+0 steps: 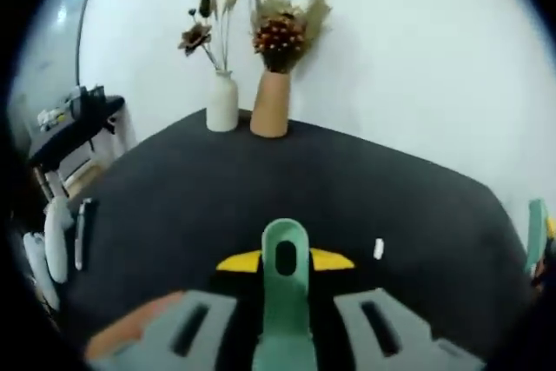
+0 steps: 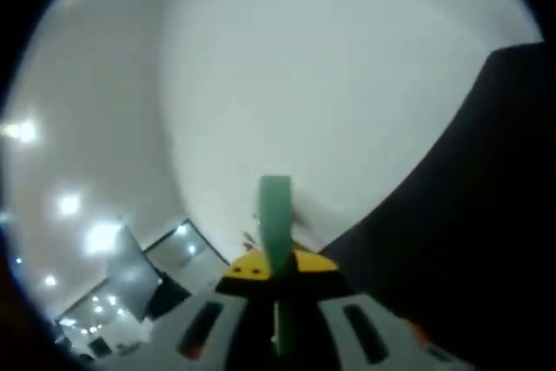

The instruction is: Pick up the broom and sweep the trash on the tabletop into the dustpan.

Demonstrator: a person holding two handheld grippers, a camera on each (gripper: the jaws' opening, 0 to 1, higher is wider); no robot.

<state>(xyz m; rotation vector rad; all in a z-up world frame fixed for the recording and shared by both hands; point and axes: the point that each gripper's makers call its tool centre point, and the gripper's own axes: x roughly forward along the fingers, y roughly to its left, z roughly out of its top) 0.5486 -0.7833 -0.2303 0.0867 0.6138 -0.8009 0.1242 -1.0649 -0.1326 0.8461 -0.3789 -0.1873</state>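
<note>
In the left gripper view my left gripper (image 1: 285, 260) is shut on a green plastic handle (image 1: 285, 241) with a hanging hole at its rounded end. The gripper's yellow fingertips (image 1: 240, 261) press it from both sides. The rest of this tool is hidden below the jaws, so I cannot tell whether it is the broom or the dustpan. A small white scrap of trash (image 1: 378, 249) lies on the black tabletop (image 1: 261, 188) just right of the handle. My right gripper (image 2: 278, 265) is shut on a narrow green handle (image 2: 275, 215) seen edge-on, pointing at the white wall.
A white vase (image 1: 222, 102) and a tan vase (image 1: 270, 103), both with dried flowers, stand at the table's far corner. A green part (image 1: 537, 234) pokes in at the right edge. Chairs (image 1: 54, 241) stand left of the table. The black tabletop (image 2: 486, 215) lies tilted on the right.
</note>
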